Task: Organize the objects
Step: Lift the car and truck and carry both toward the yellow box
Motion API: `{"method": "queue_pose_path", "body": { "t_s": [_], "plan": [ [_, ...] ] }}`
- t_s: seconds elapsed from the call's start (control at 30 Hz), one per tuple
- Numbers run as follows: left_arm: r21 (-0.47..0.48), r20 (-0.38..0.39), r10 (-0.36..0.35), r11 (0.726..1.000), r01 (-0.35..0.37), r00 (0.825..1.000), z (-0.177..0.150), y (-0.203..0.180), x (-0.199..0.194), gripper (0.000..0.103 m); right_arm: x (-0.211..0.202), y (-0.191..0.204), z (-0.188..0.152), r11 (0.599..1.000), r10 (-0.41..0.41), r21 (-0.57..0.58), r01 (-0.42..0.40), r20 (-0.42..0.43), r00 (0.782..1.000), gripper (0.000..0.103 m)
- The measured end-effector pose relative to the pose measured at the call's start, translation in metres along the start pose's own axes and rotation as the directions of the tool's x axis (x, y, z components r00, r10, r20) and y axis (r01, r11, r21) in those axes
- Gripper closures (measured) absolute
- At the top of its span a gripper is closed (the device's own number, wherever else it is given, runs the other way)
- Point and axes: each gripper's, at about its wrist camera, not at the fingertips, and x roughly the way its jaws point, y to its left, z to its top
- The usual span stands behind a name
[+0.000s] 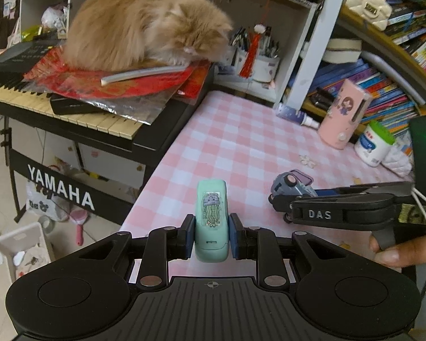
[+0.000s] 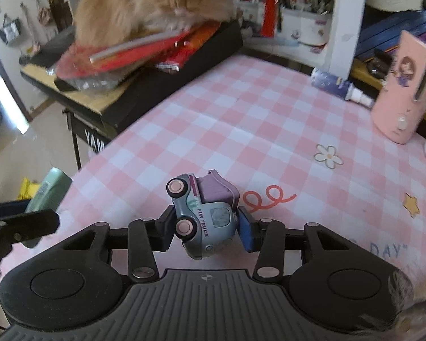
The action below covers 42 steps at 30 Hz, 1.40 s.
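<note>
A: Left gripper (image 1: 212,234) first — it's clamped on a mint-green case (image 1: 211,221), blue pads pressed to both long sides, the case standing up between the fingers.

B: What's the case look like?

A: Rounded, smooth plastic, pale mint. There's a clear sticker on the top face with a drawn jellyfish, blue-grey bell and green tentacles. A small slot shows near the lower end. It's held over the near edge of the pink-and-white checked tablecloth (image 1: 241,142).

B: And the right side?

A: Right gripper (image 2: 206,228) is closed tight on a toy truck (image 2: 203,216). The truck is tipped on its side in the jaws, so its two wheels with pale pink hubs face up and to the left.

B: Colours?

A: Grey-blue cab, lilac box on the back, "FUN TRUCK" lettered along the side, a small window panel. One blue pad shows on the right of it; the left finger is pressed in behind the wheels.

B: Where is it?

A: Over the near part of the cloth, close to a red squiggle print and a daisy print (image 2: 328,156). From the left wrist view the truck sits at the tip of the right gripper, just right of the mint case.

B: Anything else around?

A: A fluffy ginger cat (image 1: 147,25) curled on red papers atop the keyboard (image 1: 71,108), and a pink cylinder (image 1: 343,113) by the bookshelf.
</note>
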Motion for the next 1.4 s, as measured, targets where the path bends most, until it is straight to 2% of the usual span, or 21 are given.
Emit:
{"method": "queue_pose_path", "body": {
  "t_s": [0.23,0.5,0.93,1.4],
  "plan": [
    [0.01,0.027,-0.044,0.999,0.044,0.999,-0.016,-0.001,-0.036,0.08,-0.055,0.015,-0.019,0.998,-0.019,0.056,0.015,0.063,0.998,0.061],
    [0.013,0.028,-0.084,0.996,0.084,0.996,-0.044,0.007,-0.072,0.08,-0.116,0.029,-0.056,0.991,-0.039,0.128,0.023,0.117,0.992,0.061],
    [0.056,-0.004,-0.143,0.988,0.143,0.99,-0.098,0.015,-0.124,0.08,-0.174,0.067,-0.136,0.98,-0.081,0.188,0.063,0.088,0.993,0.061],
    [0.107,-0.016,-0.153,0.982,0.154,0.988,-0.139,0.019,-0.17,0.08,-0.211,0.107,-0.202,0.97,-0.114,0.224,0.095,0.073,0.991,0.061]
  ]
}}
